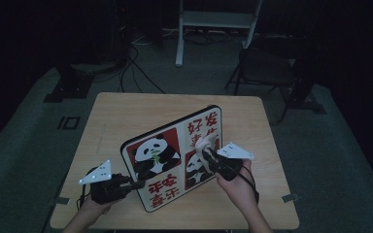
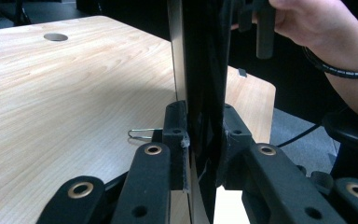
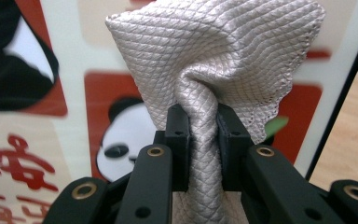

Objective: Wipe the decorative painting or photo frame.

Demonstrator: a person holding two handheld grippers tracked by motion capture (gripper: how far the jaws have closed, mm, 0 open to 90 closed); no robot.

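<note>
Right gripper [image 3: 201, 135]: my jaws are closed tight on a bunched neck of the cloth [image 3: 214, 60], which fans out just ahead of the tips.
Left gripper [image 2: 200, 135]: my jaws are pinched on the near edge of the board [image 2: 200, 56], one pad on each face, with almost no gap left over.
Board: a flat panel with panda pictures and red characters [image 1: 172, 158]. It stands on edge, tilted on the table [image 1: 126, 111], with its printed face toward me.
Why the left grip: I judge it is there to prop the board upright and steady it, so the face takes pressure without sliding or tipping.
Why the right grip: a twisted wad gives a firm pad, so I read this as wiping the printed face.
Cloth relative to right tool: straight ahead of the jaws and apparently against the face, over the right-hand panda panel; I cannot tell how hard it presses.
Board relative to left tool: it rises directly out of my jaws, edge-on, and runs away from me.
Right hand [image 2: 307, 23]: seen from the left gripper, beyond the board's far side and above.
Clip: a small wire paperclip [image 2: 142, 134] lies on the table just left of my left jaw.
Risk: as I judge it, pushing too hard could lever the board out of the left pinch.
</note>
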